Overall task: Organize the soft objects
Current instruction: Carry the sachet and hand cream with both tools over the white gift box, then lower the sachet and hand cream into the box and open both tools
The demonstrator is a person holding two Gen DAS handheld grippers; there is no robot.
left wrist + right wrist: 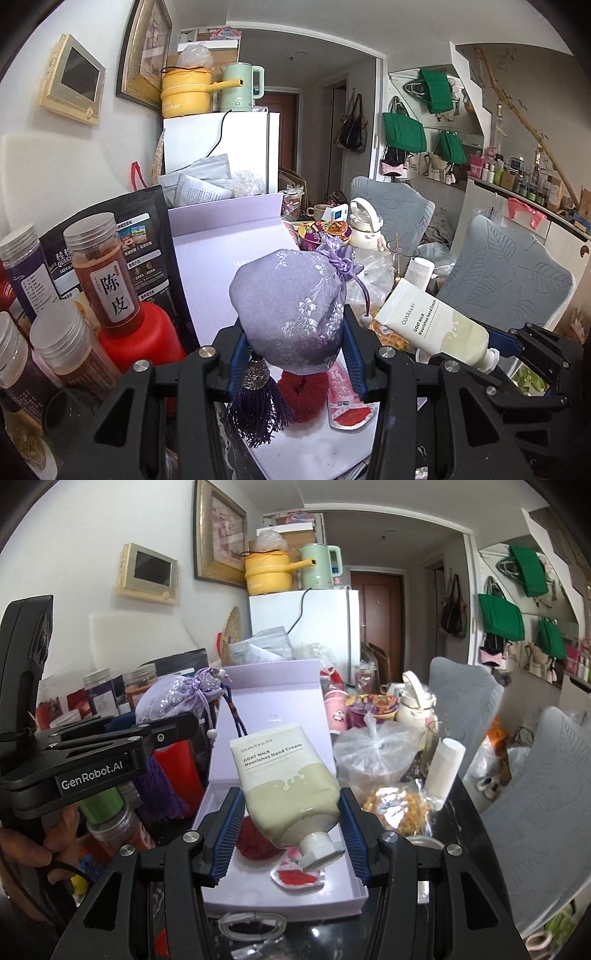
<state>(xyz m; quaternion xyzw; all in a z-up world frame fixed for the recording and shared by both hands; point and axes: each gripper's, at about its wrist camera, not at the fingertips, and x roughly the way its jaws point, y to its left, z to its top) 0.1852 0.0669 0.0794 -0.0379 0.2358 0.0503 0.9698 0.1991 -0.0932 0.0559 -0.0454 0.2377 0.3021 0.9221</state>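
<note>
Clutter fills our dark table (458, 834): jars, a black pouch (110, 236), a knotted plastic bag (373, 753) and a cream kettle (415, 701), with a white fridge (325, 627) and two grey chairs behind.

We hold the left gripper (297, 354) clamped on a lilac sachet (291, 306), its blue pads pressing the bag's lower sides. The drawstring neck points up and away, a beaded cord hangs off its right side, and a purple tassel (258, 410) dangles below a metal cap between the fingers. The sachet hangs above an open lilac box (280, 886) whose lid stands upright behind it.

We hold the right gripper (290, 834) closed on a hand cream tube (284, 779), gripping the wider end near the white cap. The cap points down toward us, and the flat crimped end tilts up and away. The tube is also over the box, to the right of the sachet.

Inside the box lie a red fuzzy ball (255, 842) and a flat red-and-clear packet (295, 877), just beside each other under the held things.
</note>
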